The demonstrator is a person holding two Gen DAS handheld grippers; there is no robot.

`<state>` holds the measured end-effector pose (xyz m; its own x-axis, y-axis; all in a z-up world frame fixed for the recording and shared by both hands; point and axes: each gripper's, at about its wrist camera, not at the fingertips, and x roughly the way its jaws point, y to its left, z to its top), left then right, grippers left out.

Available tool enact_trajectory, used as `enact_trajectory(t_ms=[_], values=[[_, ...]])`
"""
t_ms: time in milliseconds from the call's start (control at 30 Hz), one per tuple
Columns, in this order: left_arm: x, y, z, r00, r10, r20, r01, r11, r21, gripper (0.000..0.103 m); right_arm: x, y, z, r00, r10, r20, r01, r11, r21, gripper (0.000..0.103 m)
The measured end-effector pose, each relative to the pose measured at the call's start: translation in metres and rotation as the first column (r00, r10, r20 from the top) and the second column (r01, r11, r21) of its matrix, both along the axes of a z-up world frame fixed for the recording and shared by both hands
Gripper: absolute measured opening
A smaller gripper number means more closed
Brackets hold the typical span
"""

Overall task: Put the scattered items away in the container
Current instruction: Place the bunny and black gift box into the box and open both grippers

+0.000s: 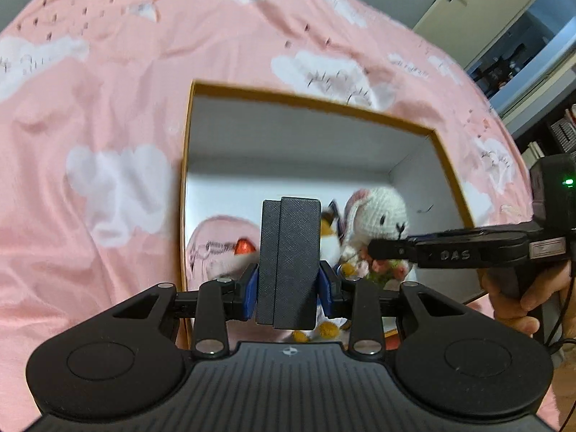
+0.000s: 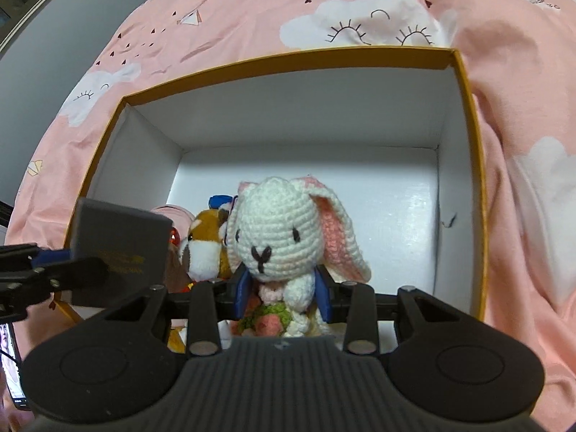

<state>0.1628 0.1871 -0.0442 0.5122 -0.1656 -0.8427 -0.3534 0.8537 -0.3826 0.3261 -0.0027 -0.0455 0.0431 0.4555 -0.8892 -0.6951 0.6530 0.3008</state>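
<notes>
Now you hold both loads over the open box: your left gripper is clamped on the dark case, and your right gripper pinches the crocheted rabbit at its body. A plush dog and a pink item already lie low at the box's lower-left in both views. Lower each load until it is well below the orange rim before you let go, and release one at a time. Open white floor shows at the right and upper part of the box; aim the rabbit there. Mind the near rim, hidden under your grippers, and keep the two tools apart.
</notes>
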Motion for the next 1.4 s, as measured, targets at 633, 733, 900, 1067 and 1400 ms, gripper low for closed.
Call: enact_trajectory(t_ms=[633, 733, 900, 1067, 1400], values=[[0.008, -0.001, 0.028, 0.995, -0.068, -0.067, 0.08, 0.979, 0.188, 0.056, 0.002, 0.003, -0.003, 0.999, 0.018, -0.029, -0.018, 1.0, 0.004, 0.04], [0.014, 0.0, 0.038, 0.994, -0.096, -0.056, 0.107, 0.963, 0.247, 0.056, 0.001, 0.003, -0.003, 0.999, 0.023, -0.025, -0.023, 1.0, 0.002, 0.04], [0.039, -0.012, 0.041, 0.973, -0.221, -0.066, 0.23, 0.902, 0.366, 0.055, 0.0, 0.005, -0.002, 0.999, 0.036, -0.019, -0.036, 0.999, -0.005, 0.04], [0.078, -0.014, 0.019, 0.951, -0.284, -0.125, 0.309, 0.844, 0.437, 0.051, -0.003, 0.008, -0.002, 0.998, 0.055, -0.005, -0.055, 0.998, -0.018, 0.04], [0.102, -0.003, -0.015, 0.931, -0.299, -0.21, 0.362, 0.83, 0.423, 0.041, 0.006, 0.003, -0.006, 0.998, 0.053, -0.04, -0.053, 0.999, -0.004, 0.041]])
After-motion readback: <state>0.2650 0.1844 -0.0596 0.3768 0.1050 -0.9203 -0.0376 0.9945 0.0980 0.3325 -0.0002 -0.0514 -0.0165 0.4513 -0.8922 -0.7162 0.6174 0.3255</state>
